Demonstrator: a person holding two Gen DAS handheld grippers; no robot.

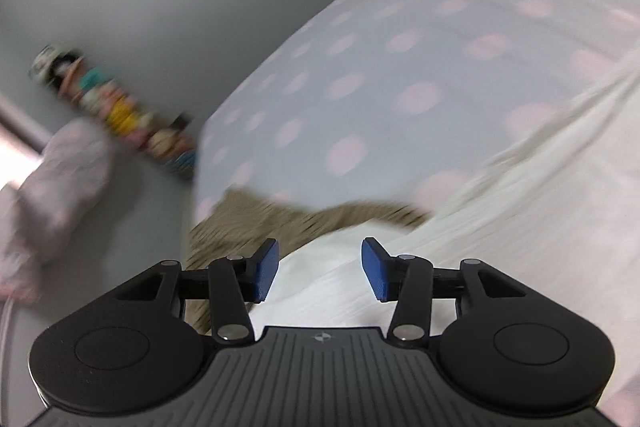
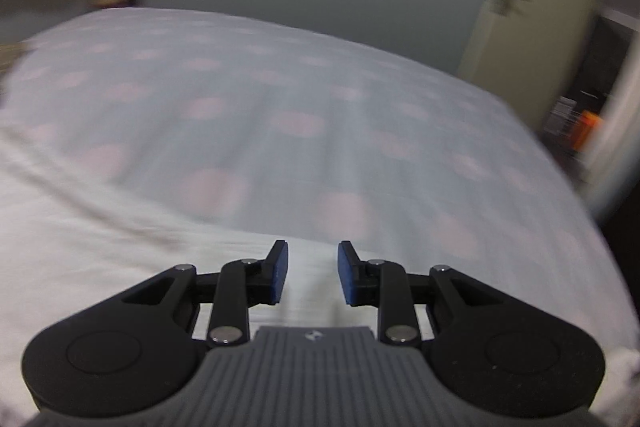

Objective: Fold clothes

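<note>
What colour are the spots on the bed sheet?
Pink spots on the pale blue bed sheet, clearest in the left wrist view.

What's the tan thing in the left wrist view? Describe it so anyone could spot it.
Start from the bed sheet, pale blue with pink dots, filling most of the left wrist view. At its near corner a tan striped cloth sticks out, lying partly under the white garment. It is the only brownish, ribbed-looking fabric; its neighbours are dotted or plain white.

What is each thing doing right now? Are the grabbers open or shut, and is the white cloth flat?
Left hand-held gripper: open, holding nothing.
Right hand-held gripper: open, holding nothing.
White cloth: lying on the bed, wrinkled.
Dotted bedsheet: spread flat.
Door: ajar.
</note>
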